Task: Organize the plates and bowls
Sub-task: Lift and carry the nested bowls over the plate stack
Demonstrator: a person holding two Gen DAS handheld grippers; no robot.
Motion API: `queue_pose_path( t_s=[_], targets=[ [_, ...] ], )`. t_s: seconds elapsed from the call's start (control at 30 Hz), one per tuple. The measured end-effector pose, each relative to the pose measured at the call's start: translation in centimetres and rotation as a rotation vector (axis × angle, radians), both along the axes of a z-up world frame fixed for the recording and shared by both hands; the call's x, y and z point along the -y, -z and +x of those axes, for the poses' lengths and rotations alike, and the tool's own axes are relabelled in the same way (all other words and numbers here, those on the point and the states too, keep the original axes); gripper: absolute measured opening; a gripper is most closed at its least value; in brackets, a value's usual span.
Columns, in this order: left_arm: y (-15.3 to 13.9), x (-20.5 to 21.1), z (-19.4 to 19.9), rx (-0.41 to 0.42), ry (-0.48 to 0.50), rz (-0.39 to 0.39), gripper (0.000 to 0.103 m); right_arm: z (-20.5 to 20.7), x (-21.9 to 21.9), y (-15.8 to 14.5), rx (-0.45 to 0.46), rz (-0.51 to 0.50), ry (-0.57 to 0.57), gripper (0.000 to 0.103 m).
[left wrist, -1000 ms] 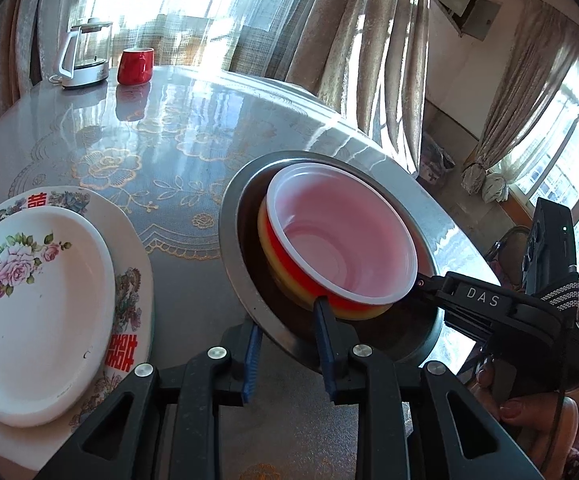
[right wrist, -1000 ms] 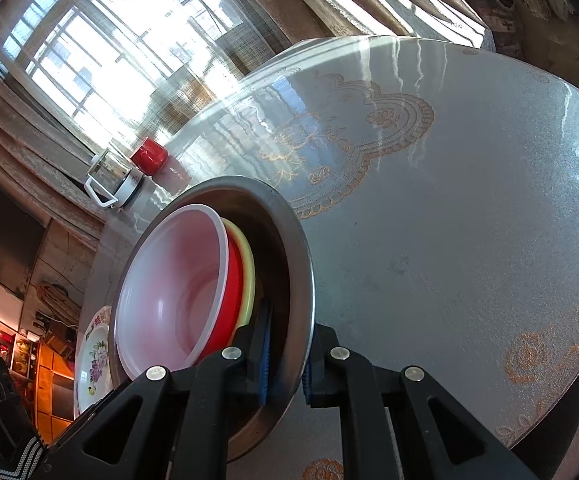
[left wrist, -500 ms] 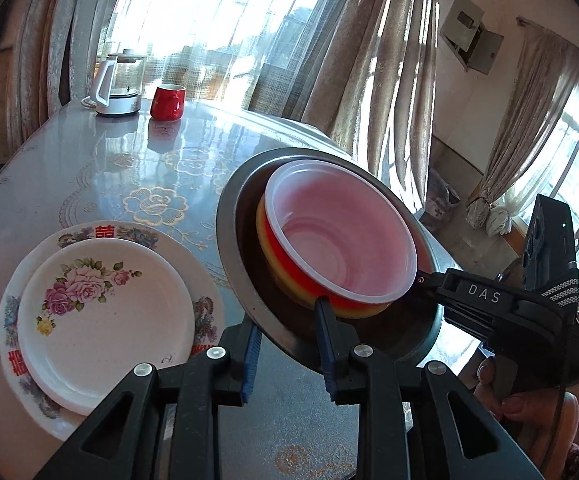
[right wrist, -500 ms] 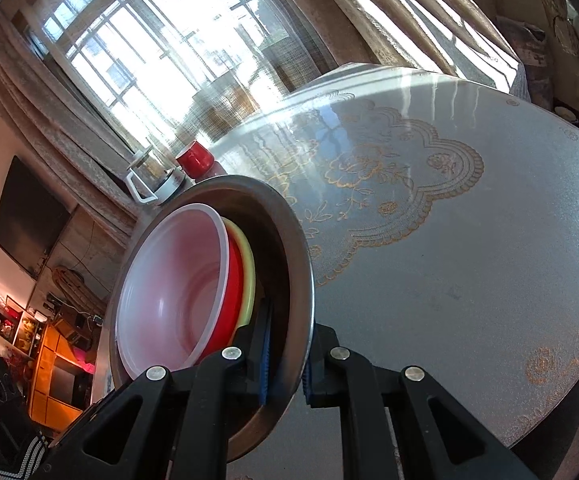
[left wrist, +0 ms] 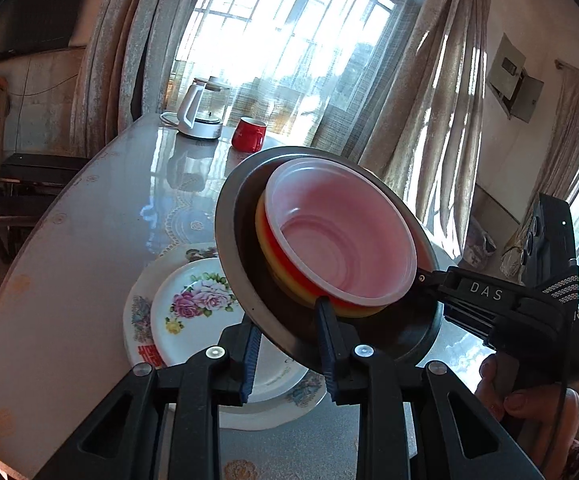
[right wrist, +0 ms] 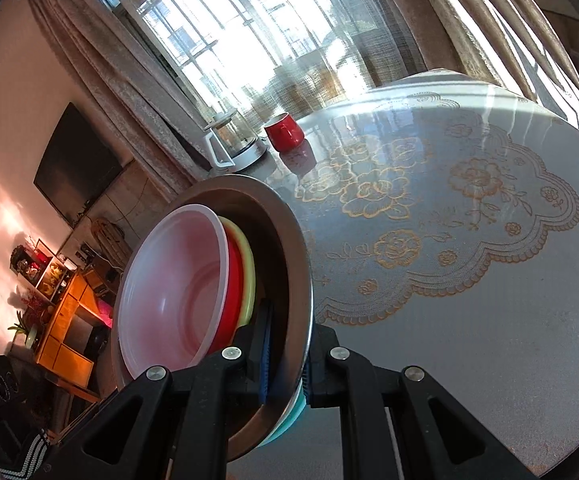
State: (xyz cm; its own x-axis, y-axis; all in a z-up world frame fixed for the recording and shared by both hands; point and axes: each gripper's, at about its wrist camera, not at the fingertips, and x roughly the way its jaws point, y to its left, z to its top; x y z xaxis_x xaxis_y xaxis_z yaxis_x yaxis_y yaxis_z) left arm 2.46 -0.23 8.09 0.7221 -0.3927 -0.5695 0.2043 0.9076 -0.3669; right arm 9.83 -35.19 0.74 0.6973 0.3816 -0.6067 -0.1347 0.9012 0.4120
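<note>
Both grippers clamped on one load, up off the table [left wrist: 89, 216] and tilted. Left gripper [left wrist: 289, 344], near edge of the metal basin [left wrist: 245, 256]: fingers pinching the rim, one blue pad under the lip, the other inside against the wall, just touching the bowl stack. Right gripper [left wrist: 429, 280] coming in from the right in the left wrist view, nipping the rim on that side; a hand [left wrist: 529, 404] wrapped round its handle at lower right. From the right wrist view, right gripper [right wrist: 285, 364] squeezed tight on the thin basin [right wrist: 289, 232] wall, pads pressed nearly together with only metal between. A sliver of teal showing under the basin's near edge; cannot tell what that belongs to.

Inside the basin, nested: translucent pink bowl [left wrist: 341, 236] on top, red bowl [left wrist: 289, 276] beneath, yellow bowl [left wrist: 265, 240] at the bottom. Same order seen from the right wrist: pink bowl [right wrist: 173, 288], red bowl [right wrist: 233, 280], yellow bowl [right wrist: 247, 268], all leaning with the tilted basin.

Below and to the left, on the table: small floral plate [left wrist: 193, 308] sitting on a larger patterned plate [left wrist: 137, 320], basin hanging partly over both, not touching as far as can be told.

Far side of the table: glass kettle [left wrist: 203, 114] with white handle, red mug [left wrist: 249, 134] just right of it. Curtains and bright window beyond.
</note>
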Motion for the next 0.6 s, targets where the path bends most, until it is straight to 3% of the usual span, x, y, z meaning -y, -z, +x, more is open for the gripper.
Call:
queue_pose_path(
  t_s=[0.27,0.6],
  targets=[
    [0.9,-3.7,-0.6,-0.021,-0.083,0.003,0.028,1.2,-4.4,1.1,-0.036,-0.003,-0.082,0.012],
    [2.2,-4.9,-0.7,-0.053,-0.118,0.025,0.028,1.4,-6.2,3.0,-0.095,0.0,-0.104,0.014]
  ],
)
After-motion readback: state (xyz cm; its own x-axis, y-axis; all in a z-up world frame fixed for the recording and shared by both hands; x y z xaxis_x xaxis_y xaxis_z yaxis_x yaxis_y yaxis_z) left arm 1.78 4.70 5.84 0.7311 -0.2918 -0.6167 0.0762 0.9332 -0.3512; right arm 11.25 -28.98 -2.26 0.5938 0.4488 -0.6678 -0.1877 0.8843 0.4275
